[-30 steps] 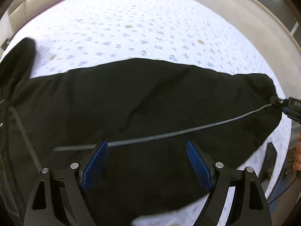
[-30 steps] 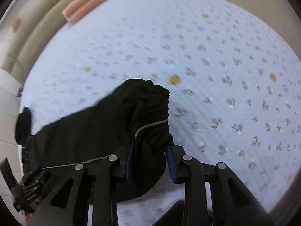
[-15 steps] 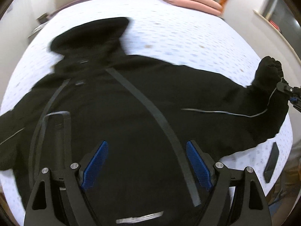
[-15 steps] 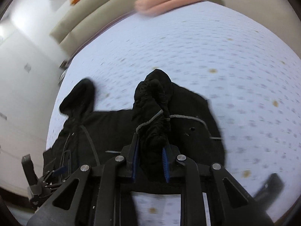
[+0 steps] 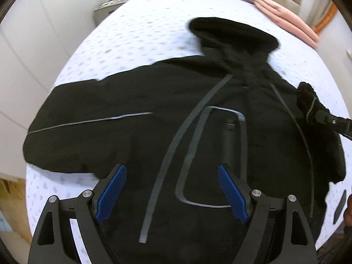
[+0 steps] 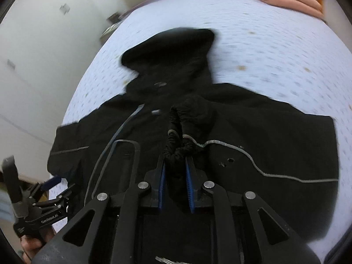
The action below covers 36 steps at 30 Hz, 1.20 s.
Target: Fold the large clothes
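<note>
The right gripper [image 6: 175,165] is pinched narrow on the bunched cuff [image 6: 178,145] of a black jacket [image 5: 176,114], holding it above the jacket's chest. The left gripper [image 5: 173,189] stands wide apart with nothing between its blue ribbed pads [image 5: 232,194], hovering over the jacket's lower front.

How much of the cuff sits between the right pads is hidden by the gathered cloth. The jacket's hem is cut off behind the gripper bodies in both views, and the hood [image 6: 171,50] is smeared by motion blur. A dark flat thing [image 5: 340,206] at the bed's edge is too small to identify. On the left gripper's body, seen from the right wrist, white lettering appears to read "GenRobot.AI" [image 6: 49,219].

The jacket lies spread front-up on a bed [image 5: 136,28] with a white quilted cover printed with small purple flowers. Thin grey reflective piping [image 6: 253,156] runs along the sleeves, and wider grey strips [image 5: 176,136] edge the zip and a chest pocket. Pink folded bedding [image 5: 286,17] rests by the padded headboard.
</note>
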### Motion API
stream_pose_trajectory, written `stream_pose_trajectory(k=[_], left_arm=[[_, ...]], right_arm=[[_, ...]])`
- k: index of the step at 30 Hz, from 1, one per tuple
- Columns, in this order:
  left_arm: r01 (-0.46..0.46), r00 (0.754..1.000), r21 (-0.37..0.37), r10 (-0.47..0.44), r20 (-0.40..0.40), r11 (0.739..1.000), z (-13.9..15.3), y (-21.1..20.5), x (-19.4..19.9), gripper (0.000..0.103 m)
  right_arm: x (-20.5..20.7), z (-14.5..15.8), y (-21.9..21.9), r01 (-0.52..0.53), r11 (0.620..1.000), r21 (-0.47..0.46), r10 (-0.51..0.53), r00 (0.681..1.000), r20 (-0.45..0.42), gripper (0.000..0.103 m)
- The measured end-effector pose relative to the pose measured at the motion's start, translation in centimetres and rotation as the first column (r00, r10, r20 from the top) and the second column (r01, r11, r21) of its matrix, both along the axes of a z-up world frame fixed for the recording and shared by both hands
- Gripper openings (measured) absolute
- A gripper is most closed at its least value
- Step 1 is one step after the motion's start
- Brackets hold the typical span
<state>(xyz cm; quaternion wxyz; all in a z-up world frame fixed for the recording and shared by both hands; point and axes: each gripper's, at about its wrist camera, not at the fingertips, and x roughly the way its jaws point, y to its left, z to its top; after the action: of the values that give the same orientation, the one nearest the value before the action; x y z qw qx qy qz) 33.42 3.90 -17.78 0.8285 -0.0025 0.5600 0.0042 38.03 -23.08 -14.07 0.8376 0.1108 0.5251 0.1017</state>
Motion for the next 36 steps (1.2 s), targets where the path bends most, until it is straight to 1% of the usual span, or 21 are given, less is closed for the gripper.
stream_pose_trajectory(k=[2,4,6,8,10,12,14,15,16,17,19,21,24,26,29,30,31,32,33,35,36], left_arm=[[-0.021,1.000,-0.001,0.021,-0.002,1.000,-0.3,1.7,0.4,0.086],[-0.041,0.999,0.001,0.041,-0.003,0.999,-0.7,3.5,0.6,0.086],[-0.056,0.998,0.000,0.056,-0.006,0.998,-1.1,4.8,0.7,0.086],[-0.069,0.998,-0.001,0.069,-0.010,0.998,-1.6,5.9,1.0,0.086],[-0.076,0.997,-0.003,0.076,-0.014,0.997,-2.0,6.7,1.2,0.086],[-0.075,0.997,-0.002,0.075,-0.023,0.997,-2.5,6.9,1.5,0.086],[-0.065,0.997,0.001,0.065,-0.029,0.998,-2.9,7.0,1.8,0.086],[-0.059,0.998,0.004,0.059,-0.031,0.998,-3.0,6.8,1.9,0.086],[-0.048,0.998,0.004,0.049,-0.031,0.999,-3.1,6.6,2.2,0.086],[-0.040,0.999,-0.001,0.040,-0.029,0.999,-3.1,6.4,2.4,0.086],[-0.013,1.000,-0.028,0.013,-0.018,1.000,-2.8,5.5,2.9,0.086],[0.018,1.000,-0.052,-0.018,-0.008,0.998,-2.5,4.5,3.4,0.086],[0.089,0.996,-0.102,-0.089,0.007,0.991,-2.2,2.3,4.5,0.086],[0.135,0.991,-0.149,-0.134,0.015,0.980,-2.3,0.9,5.3,0.086],[0.201,0.979,-0.237,-0.205,0.008,0.950,-3.3,-1.3,6.9,0.086],[0.222,0.973,-0.268,-0.230,0.003,0.938,-3.8,-2.0,7.4,0.086],[0.238,0.968,-0.295,-0.251,-0.006,0.925,-4.3,-2.5,7.9,0.086],[0.254,0.961,-0.331,-0.276,-0.021,0.909,-5.0,-3.1,8.4,0.086],[0.266,0.954,-0.370,-0.299,-0.034,0.890,-5.8,-3.4,8.9,0.086],[0.268,0.947,-0.411,-0.317,-0.055,0.871,-7.0,-4.0,9.7,0.083],[0.257,0.949,-0.433,-0.311,-0.057,0.864,-7.5,-4.2,10.0,0.080]], right_arm=[[1.0,-0.6,3.2,-0.033,0.999,0.001,0.033,0.999,-0.006,0.019],[2.0,-1.8,7.3,-0.082,0.996,-0.046,0.081,0.997,-0.021,0.019],[2.7,-3.3,10.0,-0.109,0.989,-0.097,0.106,0.994,-0.039,0.019],[3.5,-6.3,12.7,-0.136,0.981,-0.139,0.124,0.988,-0.090,0.022],[3.8,-9.1,13.6,-0.149,0.977,-0.151,0.125,0.980,-0.152,0.026],[3.8,-10.8,14.8,-0.163,0.967,-0.198,0.132,0.978,-0.159,0.029],[3.5,-10.7,15.9,-0.209,0.953,-0.218,0.177,0.972,-0.155,0.047],[3.4,-10.4,16.3,-0.232,0.951,-0.203,0.202,0.966,-0.160,0.061],[3.2,-9.9,16.6,-0.258,0.946,-0.194,0.228,0.959,-0.166,0.065],[3.0,-9.2,16.6,-0.267,0.944,-0.195,0.238,0.958,-0.160,0.065],[2.1,-6.7,15.7,-0.260,0.950,-0.173,0.245,0.964,-0.105,0.064],[0.9,-3.7,12.8,-0.201,0.967,-0.156,0.198,0.980,-0.037,0.064],[0.0,-1.6,7.4,-0.044,0.978,-0.205,0.045,0.999,-0.003,0.064],[-0.5,-1.5,3.5,0.066,0.972,-0.227,-0.069,0.998,-0.003,0.064],[-1.0,-3.0,-1.5,0.179,0.950,-0.257,-0.196,0.980,-0.040,0.064],[-1.2,-4.0,-2.9,0.215,0.945,-0.247,-0.235,0.970,-0.056,0.057],[-1.2,-5.2,-4.1,0.241,0.939,-0.247,-0.266,0.961,-0.073,0.045],[-1.1,-6.4,-4.8,0.260,0.931,-0.256,-0.292,0.951,-0.097,0.040],[-0.9,-8.2,-5.6,0.274,0.928,-0.253,-0.315,0.939,-0.139,0.038],[-0.7,-11.1,-5.9,0.262,0.937,-0.231,-0.312,0.926,-0.215,0.039],[-0.6,-11.4,-5.7,0.255,0.936,-0.244,-0.307,0.930,-0.204,0.039]])
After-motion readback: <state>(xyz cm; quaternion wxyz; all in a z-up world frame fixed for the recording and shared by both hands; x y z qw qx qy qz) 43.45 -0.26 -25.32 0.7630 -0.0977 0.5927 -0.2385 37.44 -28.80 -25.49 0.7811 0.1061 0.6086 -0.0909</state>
